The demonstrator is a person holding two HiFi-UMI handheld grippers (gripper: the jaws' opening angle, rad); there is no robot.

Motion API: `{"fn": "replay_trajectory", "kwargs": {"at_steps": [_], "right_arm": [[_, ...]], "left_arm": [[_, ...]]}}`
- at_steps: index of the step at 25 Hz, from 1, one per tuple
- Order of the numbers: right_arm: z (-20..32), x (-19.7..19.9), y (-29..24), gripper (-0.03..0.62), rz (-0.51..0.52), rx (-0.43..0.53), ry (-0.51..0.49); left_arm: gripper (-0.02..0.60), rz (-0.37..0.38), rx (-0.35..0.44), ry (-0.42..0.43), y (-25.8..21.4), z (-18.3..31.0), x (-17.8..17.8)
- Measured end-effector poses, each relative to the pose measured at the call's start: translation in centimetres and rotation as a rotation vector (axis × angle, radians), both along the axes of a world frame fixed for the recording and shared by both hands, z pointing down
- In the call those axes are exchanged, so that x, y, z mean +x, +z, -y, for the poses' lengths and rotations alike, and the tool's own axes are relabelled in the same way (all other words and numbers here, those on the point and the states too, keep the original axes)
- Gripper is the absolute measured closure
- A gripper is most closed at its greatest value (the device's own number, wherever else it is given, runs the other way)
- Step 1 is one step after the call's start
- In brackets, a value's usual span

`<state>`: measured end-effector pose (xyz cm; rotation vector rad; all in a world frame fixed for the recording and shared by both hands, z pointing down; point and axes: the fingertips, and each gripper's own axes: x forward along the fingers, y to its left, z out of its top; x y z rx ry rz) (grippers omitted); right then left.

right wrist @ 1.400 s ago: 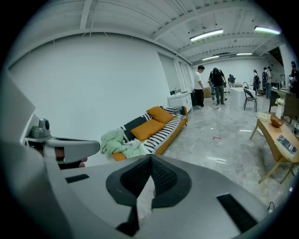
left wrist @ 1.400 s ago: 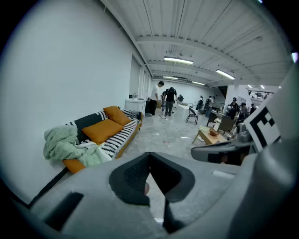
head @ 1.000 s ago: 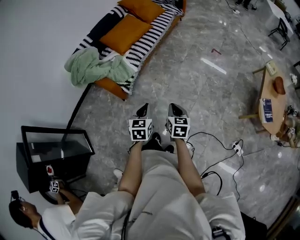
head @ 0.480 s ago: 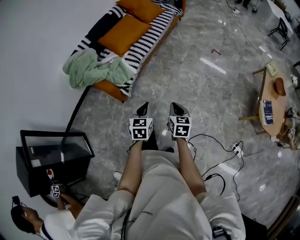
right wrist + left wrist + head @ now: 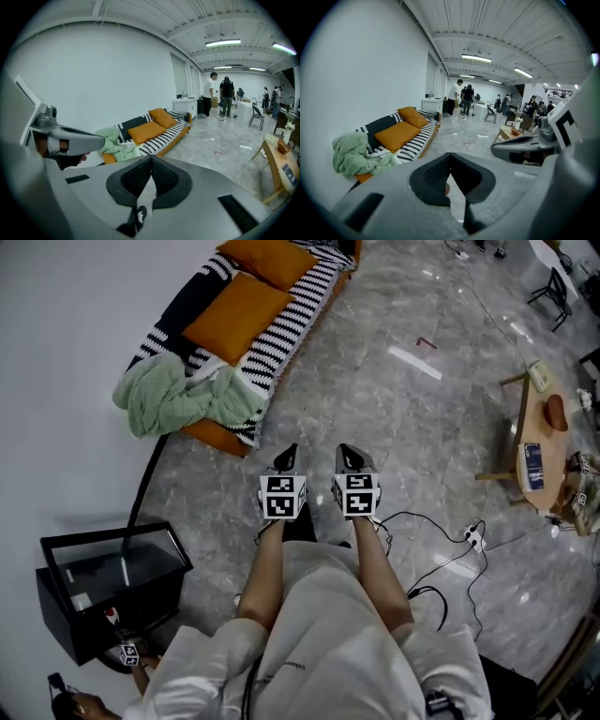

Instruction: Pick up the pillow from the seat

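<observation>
Left claw (image 5: 286, 460) and right claw (image 5: 352, 459) hang well apart from the sofa (image 5: 289, 317).

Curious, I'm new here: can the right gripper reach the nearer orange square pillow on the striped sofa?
Probably not yet. Open grey stone floor separates the right gripper from the nearer orange square pillow on the striped sofa. Nothing blocks the way, though its jaws are shut.

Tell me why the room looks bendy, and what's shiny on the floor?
Left gripper view and right gripper view: the wide lens curves the ceiling and darkens the corners; head view: lights glare as white streaks on the polished floor.
</observation>
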<state>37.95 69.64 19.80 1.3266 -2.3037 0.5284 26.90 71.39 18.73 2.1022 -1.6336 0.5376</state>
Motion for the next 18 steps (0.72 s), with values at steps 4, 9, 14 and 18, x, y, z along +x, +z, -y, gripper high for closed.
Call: {"fn": "replay_trajectory", "kwargs": {"at_steps": [4, 9, 14, 18], "right_arm": [[3.0, -2.5, 0.3, 0.586, 0.000, -0.029, 0.013], [7.7, -6.0, 0.5, 0.586, 0.011, -0.045, 0.046], [12.4, -10.2, 0.6, 0.586, 0.024, -0.038, 0.065], [15.7, -13.3, 1.0, 0.586, 0.050, -0.028, 0.067]], "left_arm": [[0.572, -0.016, -0.013, 0.007, 0.0, 3.3, -2.7], [0.573, -0.011, -0.027, 0.026, 0.0, 8.1, -6.5], [0.574, -0.006, -0.045, 0.033, 0.6, 12.6, -11.0], [0.573, 0.000, -0.056, 0.034, 1.6, 15.7, -14.1]]}}
